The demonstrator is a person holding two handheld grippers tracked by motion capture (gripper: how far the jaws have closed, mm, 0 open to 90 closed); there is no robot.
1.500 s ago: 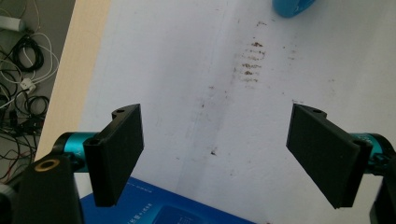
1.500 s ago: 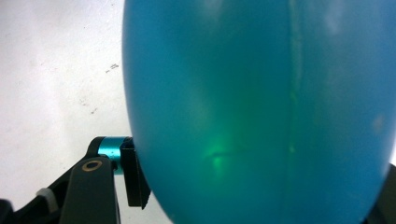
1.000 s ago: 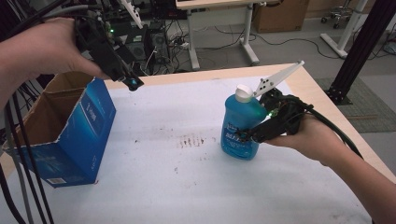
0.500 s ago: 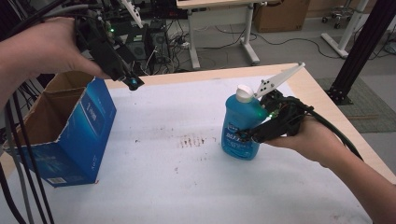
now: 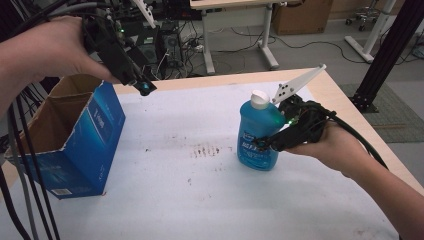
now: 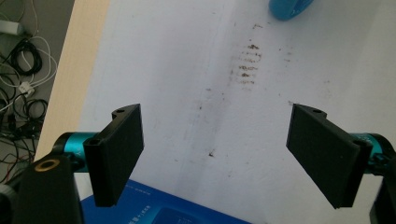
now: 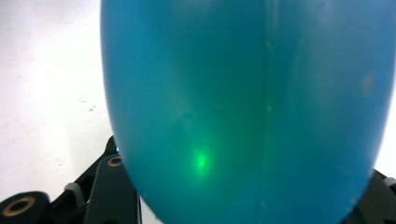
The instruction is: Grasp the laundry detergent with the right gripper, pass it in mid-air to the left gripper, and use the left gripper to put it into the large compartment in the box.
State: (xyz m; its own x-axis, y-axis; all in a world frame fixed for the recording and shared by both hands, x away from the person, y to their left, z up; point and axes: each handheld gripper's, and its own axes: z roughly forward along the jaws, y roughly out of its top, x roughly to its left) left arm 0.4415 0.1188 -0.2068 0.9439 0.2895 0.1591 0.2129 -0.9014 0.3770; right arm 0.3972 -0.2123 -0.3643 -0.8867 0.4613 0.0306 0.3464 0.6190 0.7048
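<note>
A blue bottle [image 5: 254,122] of liquid with a white cap stands upright on the white-covered table [image 5: 200,200], right of the middle. My right gripper [image 5: 263,145] reaches in from the right. Its jaws have just been closing and now press on the bottle's lower body. In the right gripper view the bottle [image 7: 243,107] sits between the black jaws, close to the lens. My left gripper [image 5: 142,87] hangs open and holds nothing above the far corner of an open blue cardboard box [image 5: 85,145]. In its own view the left gripper's [image 6: 219,158] pads stand wide apart over the table.
The blue box [image 6: 154,215] stands at the table's left edge with its top open. A patch of brown marks [image 5: 205,150] stains the cover near the middle. Cables and desk legs lie beyond the far edge. The table's bare wooden edge [image 5: 350,115] runs along the right.
The right gripper's jaws have drawn in against the bottle. Both hands and the bottle have kept their places.
</note>
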